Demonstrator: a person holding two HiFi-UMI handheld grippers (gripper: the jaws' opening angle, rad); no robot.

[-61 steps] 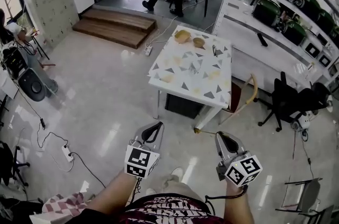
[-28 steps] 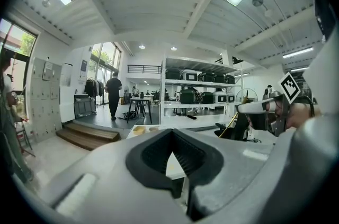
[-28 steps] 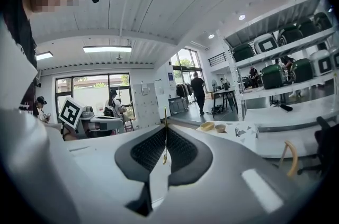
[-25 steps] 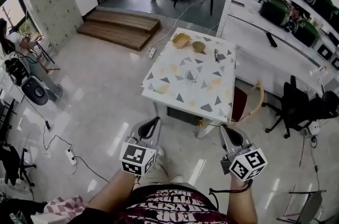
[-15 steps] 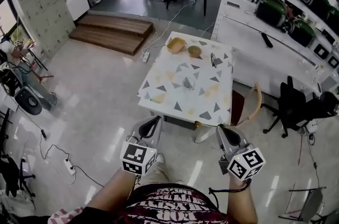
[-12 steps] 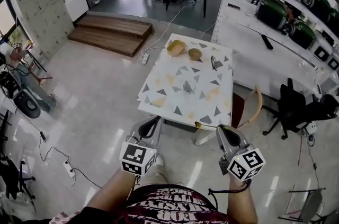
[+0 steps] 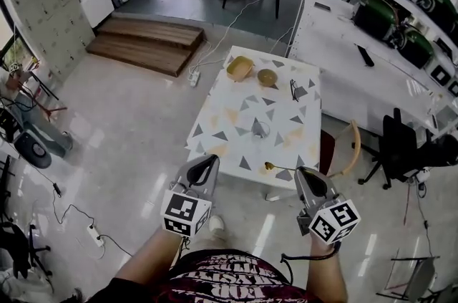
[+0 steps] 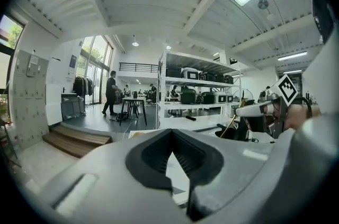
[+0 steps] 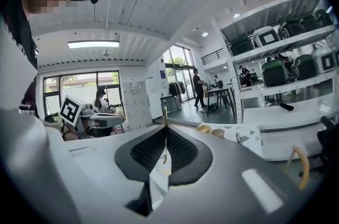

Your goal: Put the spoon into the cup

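A clear glass cup (image 7: 260, 128) stands near the middle of the triangle-patterned white table (image 7: 236, 108). My right gripper (image 7: 299, 171) is shut on the handle of a thin gold spoon (image 7: 275, 167), whose bowl sticks out to the left over the table's near edge. In the right gripper view the spoon (image 9: 164, 114) shows edge-on between the closed jaws of the right gripper (image 9: 166, 127). My left gripper (image 7: 212, 160) hovers at the table's near left corner. Its jaws meet at the tip of the left gripper (image 8: 170, 135) with nothing between them.
Two yellow bowls (image 7: 239, 67) (image 7: 267, 77) and a pair of glasses (image 7: 293, 89) lie at the table's far end. A wooden chair (image 7: 346, 144) and a black office chair (image 7: 401, 144) stand to the right, below white shelving (image 7: 358, 22). Wooden steps (image 7: 143, 44) lie far left.
The table has come closer in the head view, and both grippers now reach its near edge. The spoon's bowl now lies over the tabletop. The person at the back has walked further away.
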